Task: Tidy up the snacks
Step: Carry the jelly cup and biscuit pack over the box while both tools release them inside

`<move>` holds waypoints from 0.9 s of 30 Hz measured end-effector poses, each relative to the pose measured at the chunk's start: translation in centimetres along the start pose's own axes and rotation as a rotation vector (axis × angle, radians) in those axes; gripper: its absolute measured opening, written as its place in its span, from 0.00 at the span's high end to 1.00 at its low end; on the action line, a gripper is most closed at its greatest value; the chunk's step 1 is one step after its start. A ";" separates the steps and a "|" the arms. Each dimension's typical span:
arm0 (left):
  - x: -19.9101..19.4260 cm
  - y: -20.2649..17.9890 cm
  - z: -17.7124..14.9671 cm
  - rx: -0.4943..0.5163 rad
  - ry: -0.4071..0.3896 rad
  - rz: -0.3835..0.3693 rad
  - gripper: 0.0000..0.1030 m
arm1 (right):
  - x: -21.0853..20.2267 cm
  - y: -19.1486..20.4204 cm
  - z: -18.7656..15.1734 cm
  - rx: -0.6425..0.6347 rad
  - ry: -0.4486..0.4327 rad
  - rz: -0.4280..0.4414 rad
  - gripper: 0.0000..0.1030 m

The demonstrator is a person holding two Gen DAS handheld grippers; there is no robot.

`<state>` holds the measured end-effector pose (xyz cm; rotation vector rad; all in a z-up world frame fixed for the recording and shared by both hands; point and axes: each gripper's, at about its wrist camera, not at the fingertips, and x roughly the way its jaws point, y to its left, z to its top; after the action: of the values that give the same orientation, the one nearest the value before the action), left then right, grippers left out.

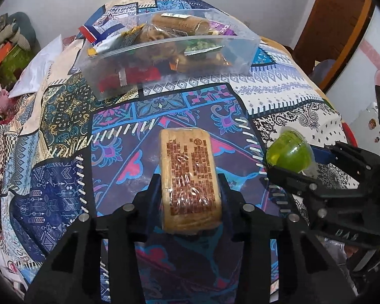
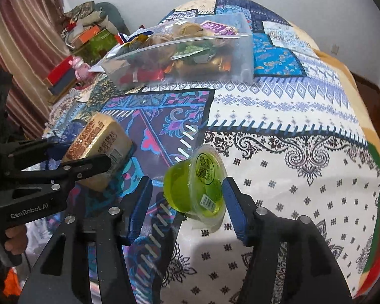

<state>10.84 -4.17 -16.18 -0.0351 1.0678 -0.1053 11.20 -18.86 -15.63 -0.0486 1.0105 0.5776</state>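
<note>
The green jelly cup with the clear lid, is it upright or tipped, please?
Tipped: the green jelly cup lies on its side, printed lid facing the camera.

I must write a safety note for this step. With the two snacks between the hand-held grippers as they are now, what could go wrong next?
1. The green jelly cup lies tilted between the open fingers of the right hand-held gripper; closing off-centre may push it away or dent it.
2. The left hand-held gripper holds the wrapped biscuit pack by its lower part only; it may swing or slip.
3. The clear storage box looks full, so added snacks may spill.
</note>
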 end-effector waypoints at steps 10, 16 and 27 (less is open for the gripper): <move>-0.3 0.4 0.3 0.004 -0.033 -0.026 0.64 | -0.2 -0.3 0.1 0.004 -0.017 -0.007 0.58; -1.9 0.9 1.2 -0.001 -0.084 -0.028 0.64 | -0.8 0.1 0.6 0.000 -0.037 0.009 0.58; -5.7 3.2 5.8 -0.043 -0.204 -0.042 0.64 | -3.4 0.5 4.7 -0.012 -0.144 0.009 0.58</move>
<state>13.40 -0.55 -8.65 -0.1049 0.8654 -0.1141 13.36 -18.52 -10.24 -0.0132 0.8680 0.5868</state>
